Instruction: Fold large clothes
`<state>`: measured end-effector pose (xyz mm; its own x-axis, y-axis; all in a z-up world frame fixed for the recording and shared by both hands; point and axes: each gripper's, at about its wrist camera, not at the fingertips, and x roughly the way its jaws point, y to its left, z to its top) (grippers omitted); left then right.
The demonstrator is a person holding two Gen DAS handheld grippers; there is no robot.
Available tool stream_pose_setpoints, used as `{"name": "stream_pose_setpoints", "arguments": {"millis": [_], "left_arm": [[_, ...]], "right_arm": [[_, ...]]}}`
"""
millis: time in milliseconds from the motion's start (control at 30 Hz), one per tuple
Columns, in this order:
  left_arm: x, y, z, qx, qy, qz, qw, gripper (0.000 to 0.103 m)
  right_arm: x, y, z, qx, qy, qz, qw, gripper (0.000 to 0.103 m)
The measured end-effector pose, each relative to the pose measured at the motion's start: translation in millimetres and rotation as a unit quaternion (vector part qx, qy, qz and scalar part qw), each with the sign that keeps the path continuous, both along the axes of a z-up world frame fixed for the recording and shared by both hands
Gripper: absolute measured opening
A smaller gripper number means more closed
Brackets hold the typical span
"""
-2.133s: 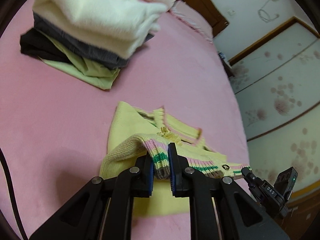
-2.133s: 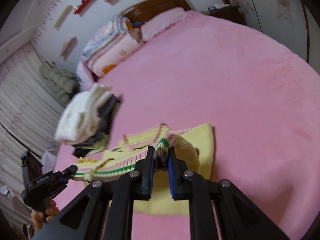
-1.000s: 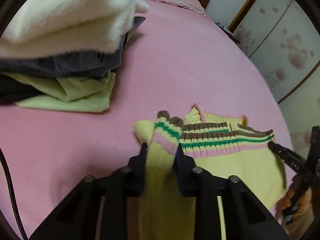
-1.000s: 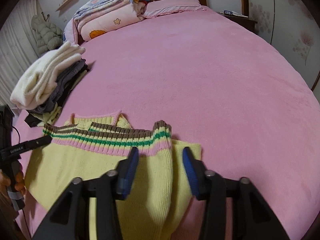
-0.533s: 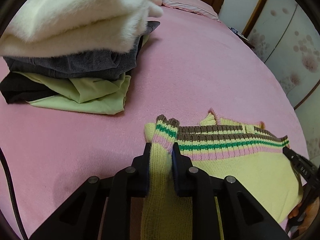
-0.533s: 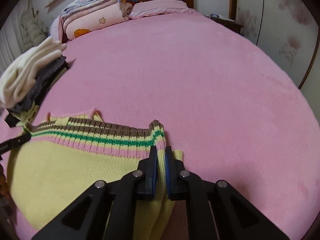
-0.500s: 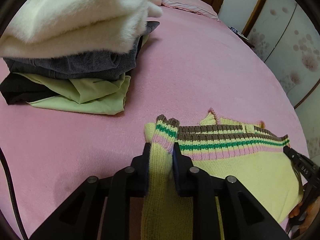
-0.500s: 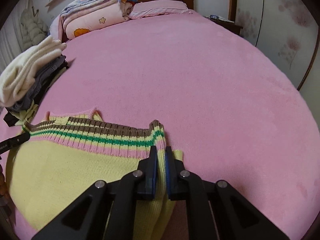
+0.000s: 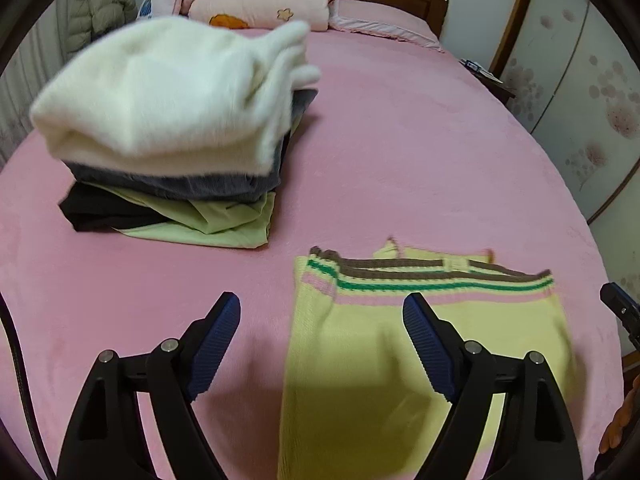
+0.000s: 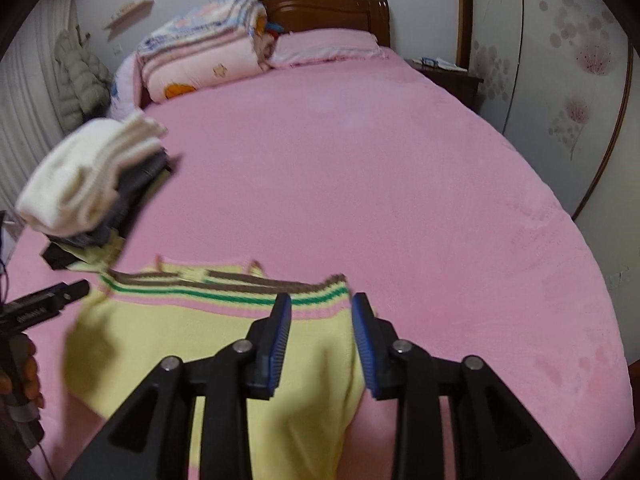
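Left tool (image 9: 320, 312) is standing wide open, jaws just spread, nothing gripped. Right tool (image 10: 320, 312) is sitting part open, jaws just parting, also empty. The folded pale-yellow knit sweater with brown, green and pink striped hem (image 9: 420, 344) is lying flat on the pink bed cover (image 9: 400, 152), under both tools. Stack of folded clothes topped by a white fluffy garment (image 9: 168, 100) is sitting nearby on its left.

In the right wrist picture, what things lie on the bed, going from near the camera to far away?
Yellow sweater → pile of folded clothes → folded quilts → pink pillow.
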<state>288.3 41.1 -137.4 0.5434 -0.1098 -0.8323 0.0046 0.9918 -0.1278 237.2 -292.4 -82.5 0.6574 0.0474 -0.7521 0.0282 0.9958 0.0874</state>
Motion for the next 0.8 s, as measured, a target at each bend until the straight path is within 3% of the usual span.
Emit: {"name": "stream_pose_setpoints", "arguments": {"millis": [233, 467, 800], "left_arm": [[-34, -10, 53, -0.016, -0.015, -0.012, 0.9997, 0.087], [-67, -14, 79, -0.034, -0.013, -0.020, 0.9991, 0.087], [-104, -28, 97, 0.008, -0.020, -0.032, 0.9992, 0.087]], "right_arm": [[-30, 14, 40, 0.005, -0.013, 0.005, 1.000, 0.036], [-55, 15, 64, 0.029, -0.017, 0.000, 0.999, 0.036], [-81, 24, 72, 0.047, -0.021, 0.010, 0.999, 0.036]]}}
